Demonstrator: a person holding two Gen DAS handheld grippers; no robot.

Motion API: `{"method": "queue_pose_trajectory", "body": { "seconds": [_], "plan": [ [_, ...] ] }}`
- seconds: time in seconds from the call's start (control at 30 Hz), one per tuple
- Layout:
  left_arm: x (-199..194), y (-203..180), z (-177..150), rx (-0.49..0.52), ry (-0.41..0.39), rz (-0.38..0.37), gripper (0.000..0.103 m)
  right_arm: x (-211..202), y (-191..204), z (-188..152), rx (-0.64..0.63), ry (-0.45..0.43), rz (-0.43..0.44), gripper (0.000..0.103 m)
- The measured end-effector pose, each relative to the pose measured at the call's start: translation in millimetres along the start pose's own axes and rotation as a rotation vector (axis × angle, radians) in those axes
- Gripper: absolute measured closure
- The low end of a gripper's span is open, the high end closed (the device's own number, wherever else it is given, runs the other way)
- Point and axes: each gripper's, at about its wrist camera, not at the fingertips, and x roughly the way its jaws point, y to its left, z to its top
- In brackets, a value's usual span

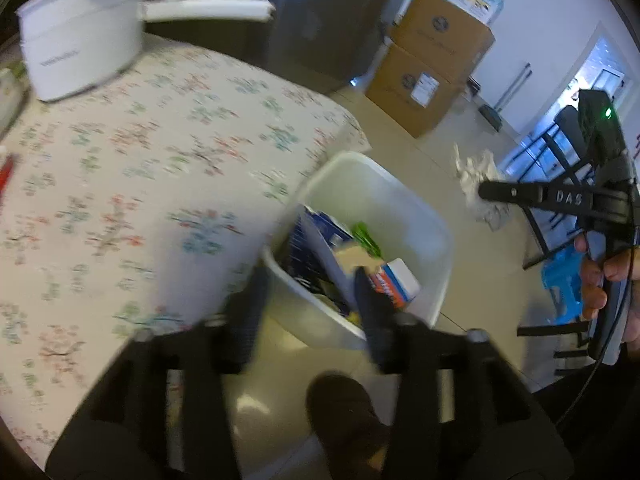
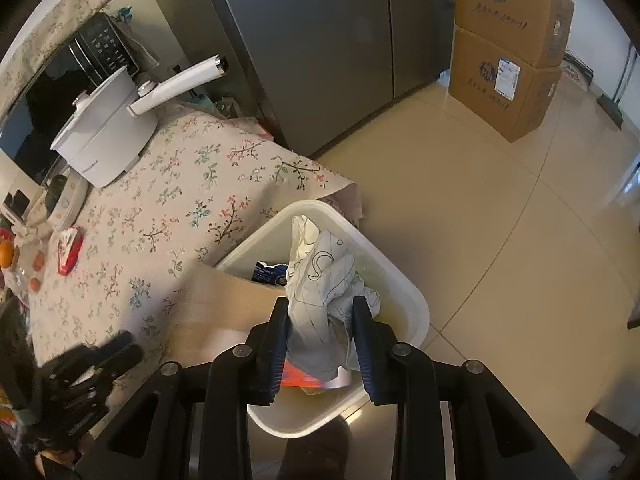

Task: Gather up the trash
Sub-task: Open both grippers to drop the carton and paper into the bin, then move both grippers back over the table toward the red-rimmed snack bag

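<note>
Gripping crumpled paper (image 2: 320, 300) between right fingers (image 2: 362, 344) above white bin (image 2: 404, 300) holding cartons; left fingers (image 1: 256, 304) gaping empty.

A white pot (image 2: 106, 140) on the floral tablecloth (image 2: 168, 208), stacked cardboard boxes (image 2: 508, 52) beyond

Both wrist views look steeply down, close above the white bin (image 1: 404, 216) (image 2: 416, 312) on the floor. The floral tabletop (image 1: 120, 184) (image 2: 160, 208) fills each at 9 to 11 o'clock, cardboard boxes (image 1: 432, 60) (image 2: 508, 48) at 1 o'clock.
</note>
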Motion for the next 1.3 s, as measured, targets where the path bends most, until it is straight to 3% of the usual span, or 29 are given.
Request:
{"method": "queue_pose_trajectory", "body": {
  "seconds": [0.33,0.4,0.53,0.63,0.73,1.0,1.3],
  "plan": [
    [-42.5,36.1,-8.2,-0.030,-0.041,0.090,0.032,14.0,11.1,-1.0,0.011,0.052,0.014,0.070],
    [-49.1,41.6,-11.0,-0.030,-0.051,0.118,0.026,18.0,16.5,-0.8,0.003,0.066,0.009,0.069],
    [-63.7,60.7,-17.4,-0.052,-0.064,0.167,0.022,20.5,24.9,0.8,0.003,0.069,-0.009,0.063],
    [-77.2,79.2,-21.9,-0.083,-0.084,0.207,0.020,19.7,32.5,3.1,0.003,0.062,-0.005,0.037],
    [-89.0,97.0,-26.6,-0.112,-0.103,0.234,0.018,18.1,45.3,5.0,-0.002,0.049,0.010,0.031],
    [-117.4,155.4,-41.0,-0.219,-0.147,0.307,0.014,25.7,104.7,7.2,-0.060,0.024,0.048,0.025],
    [-151.4,230.4,-57.2,-0.371,-0.181,0.396,0.014,50.8,199.5,8.0,-0.184,0.009,0.096,0.022]
  ]
}}
